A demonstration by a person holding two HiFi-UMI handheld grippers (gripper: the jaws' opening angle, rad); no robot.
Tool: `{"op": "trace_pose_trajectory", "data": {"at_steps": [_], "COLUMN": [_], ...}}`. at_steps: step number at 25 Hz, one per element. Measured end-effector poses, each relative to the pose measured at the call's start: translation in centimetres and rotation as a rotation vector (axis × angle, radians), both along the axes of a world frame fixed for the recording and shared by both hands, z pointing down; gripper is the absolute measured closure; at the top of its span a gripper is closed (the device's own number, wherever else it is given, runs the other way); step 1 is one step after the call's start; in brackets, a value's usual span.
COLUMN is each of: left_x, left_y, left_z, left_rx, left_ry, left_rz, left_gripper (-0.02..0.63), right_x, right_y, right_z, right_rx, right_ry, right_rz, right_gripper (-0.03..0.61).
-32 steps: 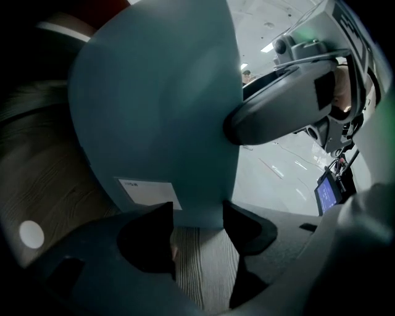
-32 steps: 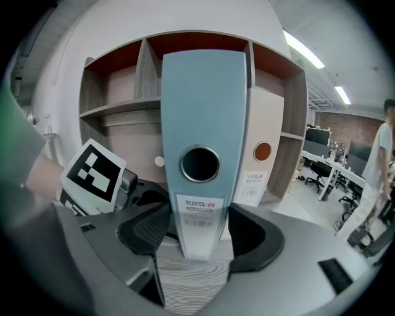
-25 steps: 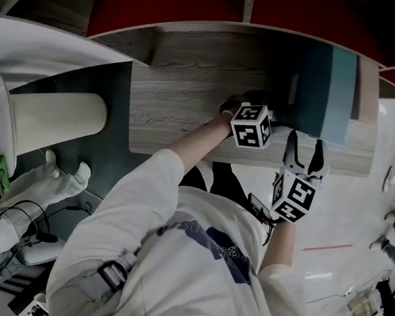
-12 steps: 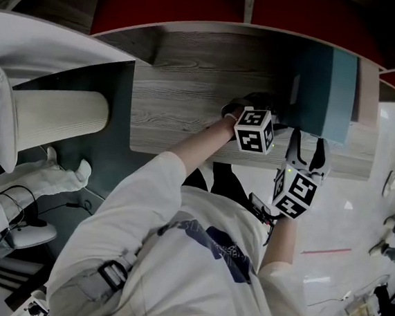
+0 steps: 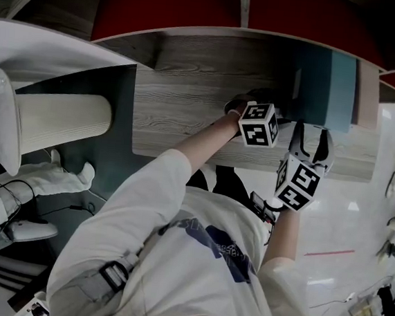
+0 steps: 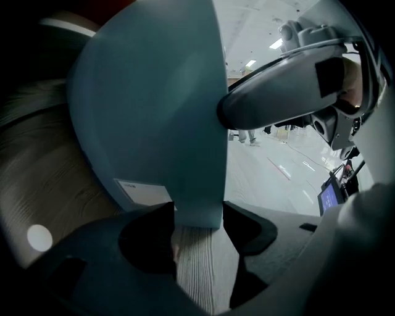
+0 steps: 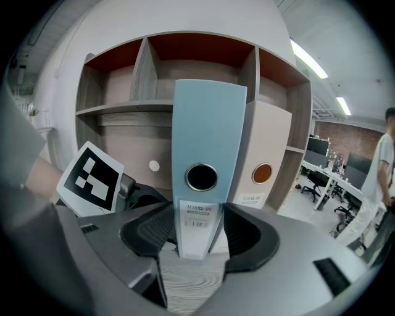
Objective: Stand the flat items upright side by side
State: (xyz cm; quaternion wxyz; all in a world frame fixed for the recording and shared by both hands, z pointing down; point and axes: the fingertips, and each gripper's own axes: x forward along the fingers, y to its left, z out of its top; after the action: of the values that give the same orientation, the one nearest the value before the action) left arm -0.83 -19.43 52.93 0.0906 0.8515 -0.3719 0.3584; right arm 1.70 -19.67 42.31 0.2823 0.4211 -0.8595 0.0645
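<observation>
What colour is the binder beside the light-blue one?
Cream binder, orange spine hole; right gripper view.

Wooden shelf (image 5: pixel 188 111): blue binder (image 7: pixel 208 136), beige binder (image 7: pixel 268 142) upright.

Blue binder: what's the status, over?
Left gripper shut on blue binder, rear edge. Right gripper has just closed on its spine. Binder upright beside beige binder; nothing blocking.
</observation>
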Motion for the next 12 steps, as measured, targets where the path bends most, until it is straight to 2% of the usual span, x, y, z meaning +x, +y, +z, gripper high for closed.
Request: {"op": "trace_pose_trajectory", "data": {"at_steps": [5,12], "left_x": [0.1,0.5], "left_y": [-0.5,-1.4], "left_z": [0.0,-0.1], "left_rx": [-0.006,0.000], "left_ry": [0.004,0.010], "left_rz": [0.013,0.013], "left_gripper": [0.374,0.376], "right_x": [0.5,0.4], "right_y": [0.0,-0.2], "right_z": [-0.5,-0.8], "right_rx": [0.012,0.042], "right_ry": [-0.008,0.002], "right_rz": [0.014,0.020], "right_gripper": [0.328,0.365]}}
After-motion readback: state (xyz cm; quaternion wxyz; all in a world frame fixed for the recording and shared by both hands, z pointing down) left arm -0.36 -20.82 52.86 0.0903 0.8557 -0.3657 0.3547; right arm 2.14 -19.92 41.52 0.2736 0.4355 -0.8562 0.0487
